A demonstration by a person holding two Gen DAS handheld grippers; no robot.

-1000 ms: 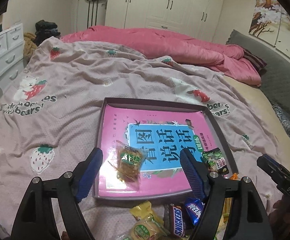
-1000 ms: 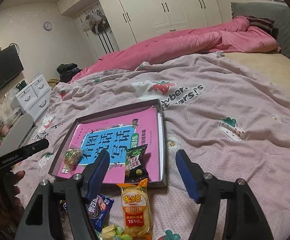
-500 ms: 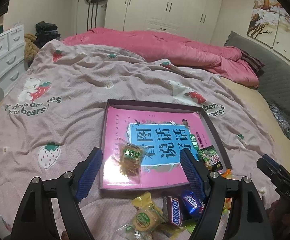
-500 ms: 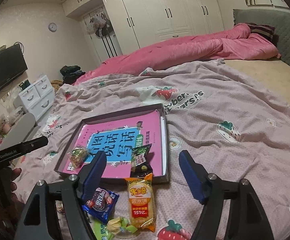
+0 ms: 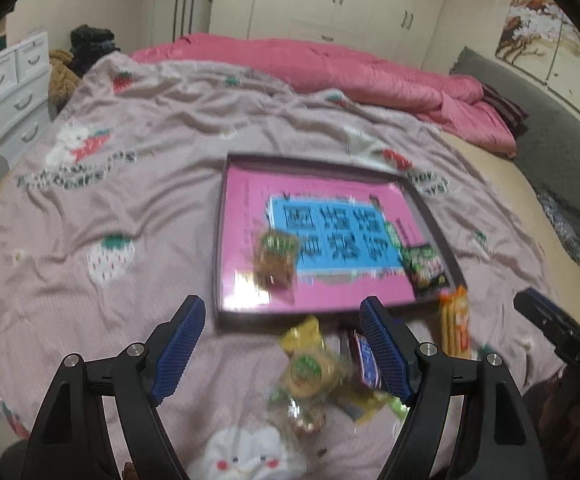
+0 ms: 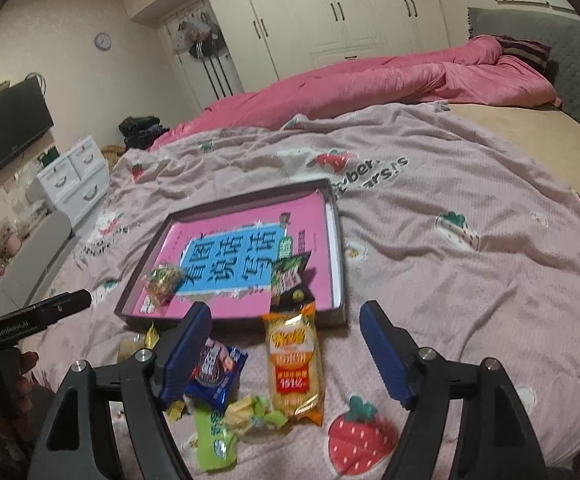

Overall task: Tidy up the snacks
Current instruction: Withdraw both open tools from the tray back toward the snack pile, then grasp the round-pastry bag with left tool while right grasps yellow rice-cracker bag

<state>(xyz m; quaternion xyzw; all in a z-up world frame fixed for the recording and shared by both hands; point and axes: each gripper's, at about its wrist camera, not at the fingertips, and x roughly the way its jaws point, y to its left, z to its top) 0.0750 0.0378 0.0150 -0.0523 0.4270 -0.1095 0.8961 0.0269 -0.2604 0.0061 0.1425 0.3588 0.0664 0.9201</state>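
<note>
A big bed with a strawberry blanket (image 5: 137, 184) fills the room, and white closets stand at the back.

From the left wrist camera, the flat tray (image 5: 221, 240) with the pink book inside sits in the middle of the blanket. Two snacks are already in it: a little brown and green packet (image 5: 274, 258) near the front, and a dark green bag (image 5: 426, 270) in the right corner. A second ago the tray was right under this camera. Now it looks farther off, and the loose snack pile (image 5: 314, 372) lies between the fingers. The left gripper (image 5: 281, 350) is wide open and holds nothing. This picture is blurry.

From the right wrist camera, the right gripper (image 6: 285, 350) has just been opening its jaws a bit more, and they are empty. The orange cracker pack (image 6: 296, 364) lies on the blanket between them, its top just at the tray's front wall. The blue cookie pack (image 6: 217, 372) is beside the left finger.

Both hands seem to have backed away to the pile. I think the next snack is about to be picked, maybe the orange pack.
</note>
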